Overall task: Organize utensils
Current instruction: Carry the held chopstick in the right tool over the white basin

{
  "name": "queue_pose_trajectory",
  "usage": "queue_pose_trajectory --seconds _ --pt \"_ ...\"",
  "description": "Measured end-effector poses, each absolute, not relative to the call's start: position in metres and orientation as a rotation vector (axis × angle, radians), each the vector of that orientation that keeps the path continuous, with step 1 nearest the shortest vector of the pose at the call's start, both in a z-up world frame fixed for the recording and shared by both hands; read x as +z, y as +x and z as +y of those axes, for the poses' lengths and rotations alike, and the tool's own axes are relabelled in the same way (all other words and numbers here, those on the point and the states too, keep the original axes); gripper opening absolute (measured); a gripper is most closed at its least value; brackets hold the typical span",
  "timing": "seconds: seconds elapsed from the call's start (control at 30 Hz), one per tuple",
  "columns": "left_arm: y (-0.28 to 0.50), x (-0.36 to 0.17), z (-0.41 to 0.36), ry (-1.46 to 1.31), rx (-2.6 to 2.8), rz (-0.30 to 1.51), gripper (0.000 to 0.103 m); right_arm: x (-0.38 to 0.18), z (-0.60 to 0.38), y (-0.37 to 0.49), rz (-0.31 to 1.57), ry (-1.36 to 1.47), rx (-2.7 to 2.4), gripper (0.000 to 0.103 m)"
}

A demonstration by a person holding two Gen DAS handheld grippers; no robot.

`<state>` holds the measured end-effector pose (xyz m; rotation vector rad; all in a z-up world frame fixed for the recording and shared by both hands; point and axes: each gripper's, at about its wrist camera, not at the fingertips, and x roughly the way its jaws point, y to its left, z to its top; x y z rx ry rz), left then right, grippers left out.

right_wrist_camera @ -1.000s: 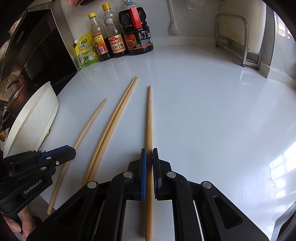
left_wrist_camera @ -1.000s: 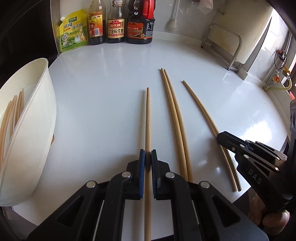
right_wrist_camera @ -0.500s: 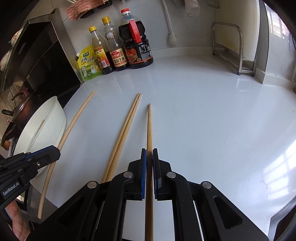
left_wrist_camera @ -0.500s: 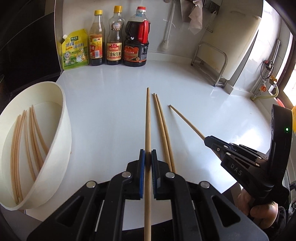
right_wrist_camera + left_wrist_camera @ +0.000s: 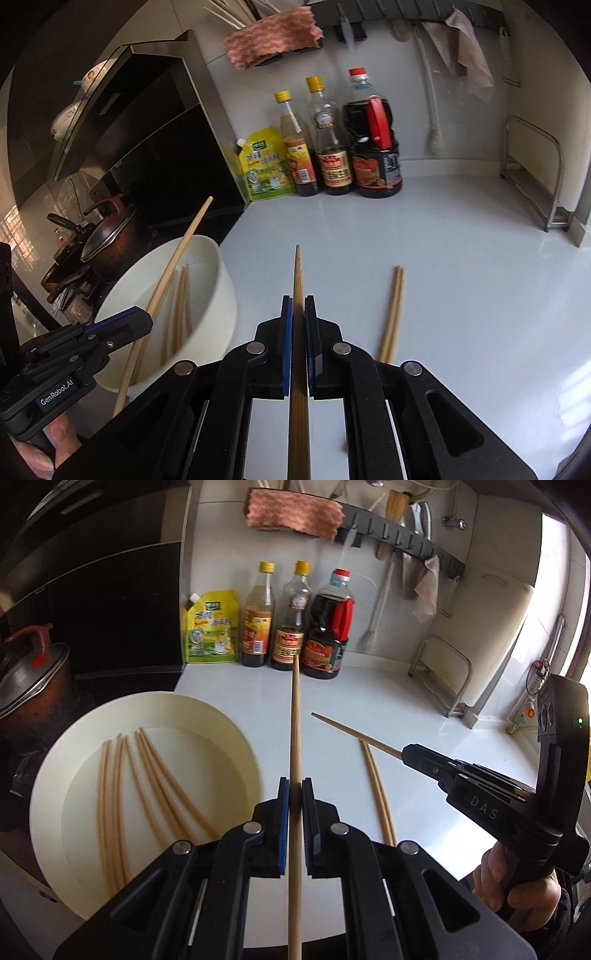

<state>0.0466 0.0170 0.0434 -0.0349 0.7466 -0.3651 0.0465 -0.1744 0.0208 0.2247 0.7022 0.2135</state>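
Observation:
My left gripper (image 5: pixel 294 794) is shut on a wooden chopstick (image 5: pixel 295 716), held in the air beside the white bowl (image 5: pixel 51 775), which holds several chopsticks (image 5: pixel 147 775). In the right wrist view the left gripper (image 5: pixel 142 325) holds its chopstick (image 5: pixel 177 258) over the bowl (image 5: pixel 221 295). My right gripper (image 5: pixel 298 314) is shut on another chopstick (image 5: pixel 297 273), lifted above the counter. It shows in the left wrist view (image 5: pixel 406 753) with its chopstick (image 5: pixel 354 731). A pair of chopsticks (image 5: pixel 393 306) lies on the white counter (image 5: pixel 461 295), also in the left wrist view (image 5: pixel 376 790).
A yellow pouch (image 5: pixel 210 631) and three sauce bottles (image 5: pixel 291 620) stand at the back wall. A metal rack (image 5: pixel 443 679) stands at the back right. A lidded pot (image 5: pixel 103 236) sits on the stove left of the bowl. Cloths and tools hang on a wall rail (image 5: pixel 406 542).
Both grippers lifted their chopsticks off the counter and moved left toward the bowl. The pair of chopsticks stayed on the counter.

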Motion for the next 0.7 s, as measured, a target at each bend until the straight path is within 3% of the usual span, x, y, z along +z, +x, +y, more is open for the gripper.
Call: queue_pose_trajectory --seconds 0.3,0.7 --pt "0.079 0.039 0.103 -0.134 -0.215 0.745 0.007 0.027 -0.073 0.101 0.739 0.180 0.393 0.006" --pt "0.113 0.013 0.150 -0.162 -0.094 0.805 0.008 -0.003 0.004 0.137 0.837 0.087 0.446 0.006"
